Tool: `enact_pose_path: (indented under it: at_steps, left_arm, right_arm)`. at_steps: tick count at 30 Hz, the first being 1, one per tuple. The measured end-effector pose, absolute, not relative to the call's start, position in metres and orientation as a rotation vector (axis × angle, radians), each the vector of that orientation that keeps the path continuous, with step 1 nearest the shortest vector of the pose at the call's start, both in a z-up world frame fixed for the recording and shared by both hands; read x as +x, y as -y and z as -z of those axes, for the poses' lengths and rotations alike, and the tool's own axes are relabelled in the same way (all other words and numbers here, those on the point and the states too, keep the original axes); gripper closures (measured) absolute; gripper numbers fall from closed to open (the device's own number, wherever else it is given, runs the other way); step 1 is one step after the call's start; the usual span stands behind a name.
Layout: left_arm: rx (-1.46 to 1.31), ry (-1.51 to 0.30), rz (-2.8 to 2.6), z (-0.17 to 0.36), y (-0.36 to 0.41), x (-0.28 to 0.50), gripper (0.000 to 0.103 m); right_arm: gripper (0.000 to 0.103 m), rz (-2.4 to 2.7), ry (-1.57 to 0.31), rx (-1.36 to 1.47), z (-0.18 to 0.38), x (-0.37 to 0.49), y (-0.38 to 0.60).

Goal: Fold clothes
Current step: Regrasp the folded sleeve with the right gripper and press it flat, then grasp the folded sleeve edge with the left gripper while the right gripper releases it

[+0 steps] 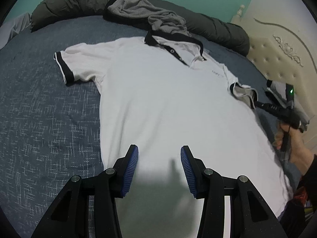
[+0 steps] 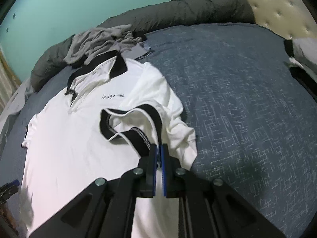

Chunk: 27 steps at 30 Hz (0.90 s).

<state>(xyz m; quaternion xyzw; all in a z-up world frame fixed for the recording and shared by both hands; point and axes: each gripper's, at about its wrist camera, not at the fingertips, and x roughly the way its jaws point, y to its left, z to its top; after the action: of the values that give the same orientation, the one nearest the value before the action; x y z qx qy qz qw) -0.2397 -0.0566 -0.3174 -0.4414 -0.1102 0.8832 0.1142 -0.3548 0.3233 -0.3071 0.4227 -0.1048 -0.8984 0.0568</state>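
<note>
Left wrist view: white polo shirt [image 1: 158, 103] lies front-up and spread flat on the blue patterned bedspread [image 1: 45, 115], collar toward the far side of the bed.
Shirt detail: black collar [image 1: 152, 39], black-trimmed cuff on the spread sleeve [image 1: 65, 67] at picture left; small dark logo on the chest.
Left gripper [image 1: 159, 166]: jaws apart, blue ribbed pads facing each other above the lower part of the shirt; only flat cloth shows between them, no pinch visible. Its shadow falls on the hem area.
Right gripper, seen from the left: black body [image 1: 277, 111] at the shirt's far-right edge, held by a hand [image 1: 293, 144] with a dark sleeve; motion blur there.
Right wrist view: right gripper [image 2: 159, 154] has its jaws together, clamped on the black cuff band [image 2: 142, 130] of the other sleeve.
Sleeve state: this sleeve is lifted and bunched, its cuff opening gaping, cloth rumpled beside the shirt body [image 2: 79, 138].
Behind the shirt: crumpled grey garment [image 2: 99, 41] just beyond the collar, resting against a long dark grey rolled quilt [image 2: 188, 10] along the far side of the bed.
Surroundings: teal wall [image 2: 59, 10]; cream tufted headboard [image 1: 277, 59] at picture right.
Not resolved: whether the left pads touch the cloth.
</note>
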Motion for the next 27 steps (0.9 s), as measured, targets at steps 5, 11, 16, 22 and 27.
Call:
enact_pose_path:
  at_steps: [5,11,16,22,27]
  left_arm:
    - [-1.289,0.309,-2.606,0.306,0.045,-0.253,0.050]
    - [-1.313,0.247,-2.560,0.298,0.005,-0.292,0.050]
    - [-1.295,0.158,-2.481,0.285,-0.054,-0.338,0.049]
    - [-1.304,0.143,-2.390,0.284,-0.117,-0.395,0.049]
    - [-1.313,0.058,-2.362,0.299,-0.166,-0.431,0.049]
  right_arm:
    - [0.098,2.726,0.407,1.292,0.309,-0.356,-0.325]
    - [0.092,2.716,0.412,1.273,0.305,-0.351,-0.325]
    - [0.087,2.666,0.547,1.219,0.300,-0.347,-0.335]
    - [0.075,2.661,0.623,1.174,0.296,-0.349,-0.348]
    - [0.075,2.650,0.694,1.179,0.300,-0.354,-0.360]
